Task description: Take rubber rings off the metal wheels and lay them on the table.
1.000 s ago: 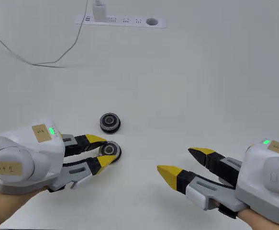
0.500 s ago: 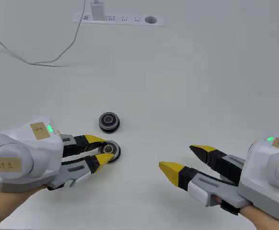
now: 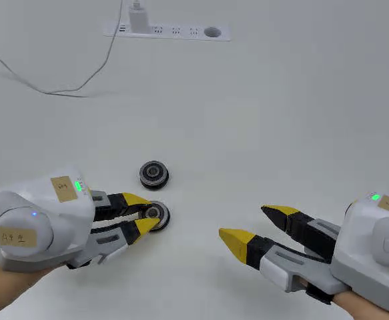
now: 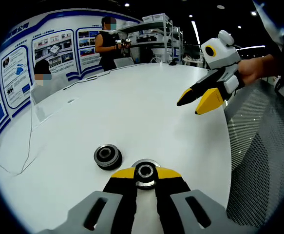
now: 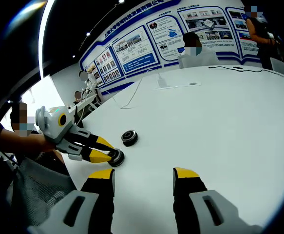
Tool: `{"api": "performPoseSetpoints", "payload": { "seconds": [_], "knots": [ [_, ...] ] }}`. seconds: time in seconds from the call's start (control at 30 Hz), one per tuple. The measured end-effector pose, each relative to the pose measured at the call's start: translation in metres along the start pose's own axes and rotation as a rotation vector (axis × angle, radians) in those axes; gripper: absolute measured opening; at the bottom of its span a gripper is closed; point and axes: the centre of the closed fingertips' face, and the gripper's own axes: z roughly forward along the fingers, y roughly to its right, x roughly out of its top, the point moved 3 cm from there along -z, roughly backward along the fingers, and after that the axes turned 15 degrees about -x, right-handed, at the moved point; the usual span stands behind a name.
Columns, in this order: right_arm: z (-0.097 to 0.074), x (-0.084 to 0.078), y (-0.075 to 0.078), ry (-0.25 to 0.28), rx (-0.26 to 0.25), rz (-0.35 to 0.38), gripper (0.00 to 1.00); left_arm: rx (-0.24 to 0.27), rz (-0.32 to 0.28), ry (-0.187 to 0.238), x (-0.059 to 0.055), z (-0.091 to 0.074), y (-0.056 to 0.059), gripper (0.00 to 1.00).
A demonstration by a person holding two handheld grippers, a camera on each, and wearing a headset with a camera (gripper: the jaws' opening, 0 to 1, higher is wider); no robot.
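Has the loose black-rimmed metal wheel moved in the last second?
No. The loose black-rimmed metal wheel keeps its place below the white power strip; only the camera shifted slightly.

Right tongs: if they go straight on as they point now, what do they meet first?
The right tongs would probably meet the loose wheel, slightly left of their line, or else only bare table. Depth is unclear.

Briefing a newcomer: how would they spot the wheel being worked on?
On the white table, two small metal wheels lie front left. Yours is the nearer wheel, gripped between the yellow tips of the left gripper; the farther wheel lies free beyond it.
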Motion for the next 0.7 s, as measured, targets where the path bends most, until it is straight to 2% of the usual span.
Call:
{"api": "performPoseSetpoints", "payload": {
  "seconds": [0.13,0.3,0.43,0.7],
  "knots": [
    [0.002,0.003,-0.004,0.005,0.020,0.020,0.48,-0.003,0.007,-0.005,-0.001,-0.001,0.001,0.15],
    [0.008,0.007,-0.026,-0.010,0.126,0.103,0.46,-0.002,0.026,-0.017,-0.002,-0.001,0.000,0.14],
    [0.015,0.012,-0.043,-0.011,0.187,0.160,0.46,-0.001,0.030,-0.023,-0.002,0.000,0.000,0.14],
    [0.029,0.016,-0.067,-0.040,0.265,0.226,0.49,-0.004,0.045,-0.026,-0.004,-0.001,-0.002,0.14]
  ]
}}
